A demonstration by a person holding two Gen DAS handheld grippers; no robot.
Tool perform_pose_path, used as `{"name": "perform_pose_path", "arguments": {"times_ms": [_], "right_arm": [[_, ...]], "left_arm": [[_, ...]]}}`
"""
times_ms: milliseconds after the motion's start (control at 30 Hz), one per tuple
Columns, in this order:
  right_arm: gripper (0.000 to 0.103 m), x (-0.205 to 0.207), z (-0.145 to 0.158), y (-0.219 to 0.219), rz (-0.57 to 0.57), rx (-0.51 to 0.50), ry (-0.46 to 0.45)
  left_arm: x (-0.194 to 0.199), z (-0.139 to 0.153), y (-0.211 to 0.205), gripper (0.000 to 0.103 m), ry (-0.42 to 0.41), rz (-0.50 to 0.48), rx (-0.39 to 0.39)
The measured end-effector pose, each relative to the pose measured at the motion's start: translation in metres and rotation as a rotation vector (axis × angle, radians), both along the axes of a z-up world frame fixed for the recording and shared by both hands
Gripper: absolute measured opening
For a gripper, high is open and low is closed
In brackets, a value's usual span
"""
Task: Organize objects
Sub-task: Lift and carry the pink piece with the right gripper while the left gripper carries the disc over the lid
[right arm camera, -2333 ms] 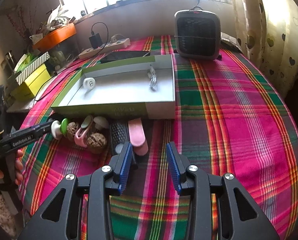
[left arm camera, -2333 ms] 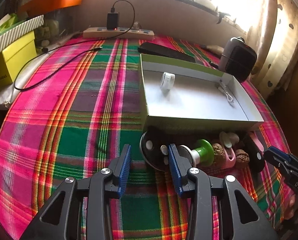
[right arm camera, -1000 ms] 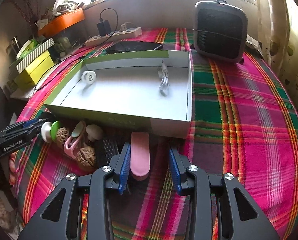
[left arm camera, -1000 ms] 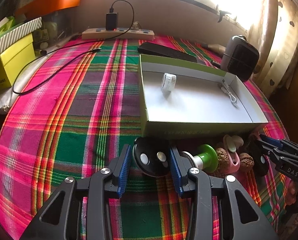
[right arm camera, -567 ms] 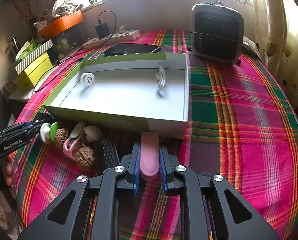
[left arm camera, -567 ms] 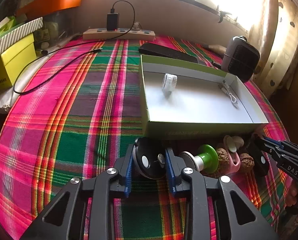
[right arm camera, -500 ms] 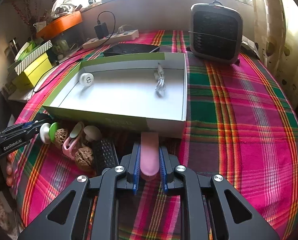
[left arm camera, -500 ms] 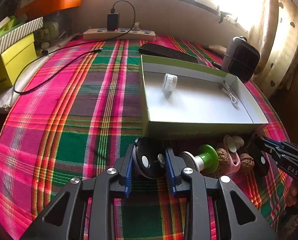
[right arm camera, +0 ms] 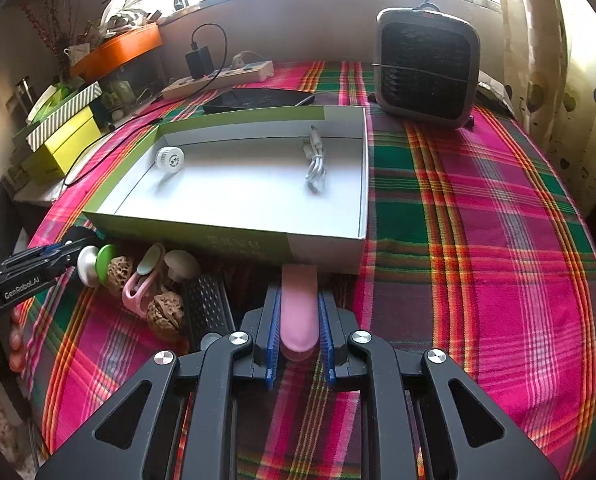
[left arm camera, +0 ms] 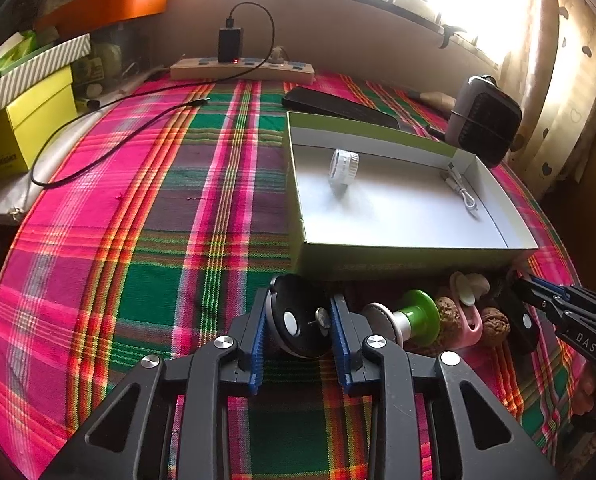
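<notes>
left tool: mine, clamped on black round disc, on bench just before tray
right tool: clamped on pink oblong piece, tip touching tray front wall

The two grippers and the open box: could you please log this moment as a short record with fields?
left gripper: shut on black disc
right gripper: shut on pink bar
box: open, holds white cap and white cable
still on cloth by box front: green-and-white knob, two walnuts, pink clip
tablecloth: plaid
</notes>
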State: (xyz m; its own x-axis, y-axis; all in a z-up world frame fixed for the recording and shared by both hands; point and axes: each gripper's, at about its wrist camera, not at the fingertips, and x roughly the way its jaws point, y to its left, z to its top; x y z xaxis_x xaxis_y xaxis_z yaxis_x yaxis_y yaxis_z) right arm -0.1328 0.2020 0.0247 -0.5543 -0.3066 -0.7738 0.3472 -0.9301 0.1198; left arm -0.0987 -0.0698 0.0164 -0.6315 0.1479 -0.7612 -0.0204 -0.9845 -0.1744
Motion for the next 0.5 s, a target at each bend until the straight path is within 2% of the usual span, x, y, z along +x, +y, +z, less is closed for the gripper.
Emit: {"name": "perform_pose_path", "arguments": {"times_ms": [500], "right_arm": [[0.018,0.005,0.007,0.002,-0.012,-0.003,0.019]], "left_arm": [[0.006,0.013,0.001,0.026,0.03,-0.003,-0.008]]}}
